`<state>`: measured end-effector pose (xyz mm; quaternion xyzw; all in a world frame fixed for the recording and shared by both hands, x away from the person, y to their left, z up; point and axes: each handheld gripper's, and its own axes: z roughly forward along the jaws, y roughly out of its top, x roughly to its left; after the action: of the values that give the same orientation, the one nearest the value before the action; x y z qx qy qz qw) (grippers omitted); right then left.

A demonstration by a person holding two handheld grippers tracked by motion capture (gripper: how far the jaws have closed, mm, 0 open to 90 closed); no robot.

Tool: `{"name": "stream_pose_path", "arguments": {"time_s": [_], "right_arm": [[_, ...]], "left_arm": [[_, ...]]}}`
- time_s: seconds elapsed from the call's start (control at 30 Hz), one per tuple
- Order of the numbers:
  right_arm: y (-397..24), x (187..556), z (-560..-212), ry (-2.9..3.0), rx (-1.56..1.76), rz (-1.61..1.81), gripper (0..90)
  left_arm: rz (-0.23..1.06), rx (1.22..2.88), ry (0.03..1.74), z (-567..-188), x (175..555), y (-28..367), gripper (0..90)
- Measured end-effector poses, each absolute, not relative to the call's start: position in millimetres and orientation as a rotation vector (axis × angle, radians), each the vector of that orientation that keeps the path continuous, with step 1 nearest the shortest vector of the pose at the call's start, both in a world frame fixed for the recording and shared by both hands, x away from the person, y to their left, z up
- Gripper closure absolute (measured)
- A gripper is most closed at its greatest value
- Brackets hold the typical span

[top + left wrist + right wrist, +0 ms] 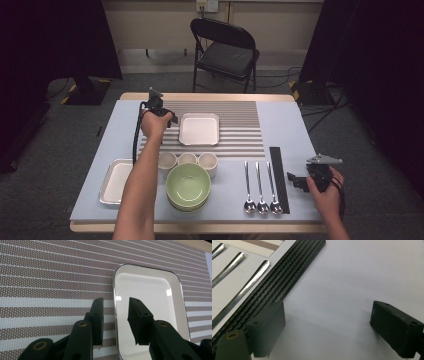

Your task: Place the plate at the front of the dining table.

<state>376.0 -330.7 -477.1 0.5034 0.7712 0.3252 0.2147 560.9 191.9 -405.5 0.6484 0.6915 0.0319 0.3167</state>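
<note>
A white square plate (199, 129) (147, 290) lies on the striped placemat (240, 125) (50, 277) at the back middle of the table. My left gripper (170, 119) (115, 310) is at the plate's left edge. Its jaws stand on either side of the rim with a gap on both sides, so nothing is pressed. My right gripper (296, 181) (327, 325) rests low over bare tabletop at the front right. Its jaws are wide apart and empty, just right of a long black strip (279, 175) (284, 277).
Three spoons (260, 186) (239, 295) lie left of the strip. Stacked green bowls (188, 186), three small cups (187, 160) and a second white plate (112, 182) sit at the front left. A folding chair (225, 50) stands beyond the table.
</note>
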Motion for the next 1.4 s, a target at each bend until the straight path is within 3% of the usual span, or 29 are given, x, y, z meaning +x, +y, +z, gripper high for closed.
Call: {"name": "stream_pose_path", "arguments": {"time_s": [0.47,0.8,1.07,1.4], "right_arm": [[-330.7,375.9,-477.1,2.139,1.396,0.901,11.6],[-330.6,375.8,-477.0,2.137,1.395,0.899,11.6],[-330.6,375.9,-477.0,2.137,1.395,0.899,11.6],[-330.6,375.8,-477.0,2.137,1.395,0.899,11.6]], "left_arm": [[0.105,1.72,1.768,-396.2,553.3,195.7,53.0],[0.102,1.721,1.761,-394.0,551.1,198.0,49.7],[0.109,1.721,1.773,-394.9,550.4,199.2,37.7],[0.126,1.754,1.757,-396.9,547.6,202.5,29.9]]}}
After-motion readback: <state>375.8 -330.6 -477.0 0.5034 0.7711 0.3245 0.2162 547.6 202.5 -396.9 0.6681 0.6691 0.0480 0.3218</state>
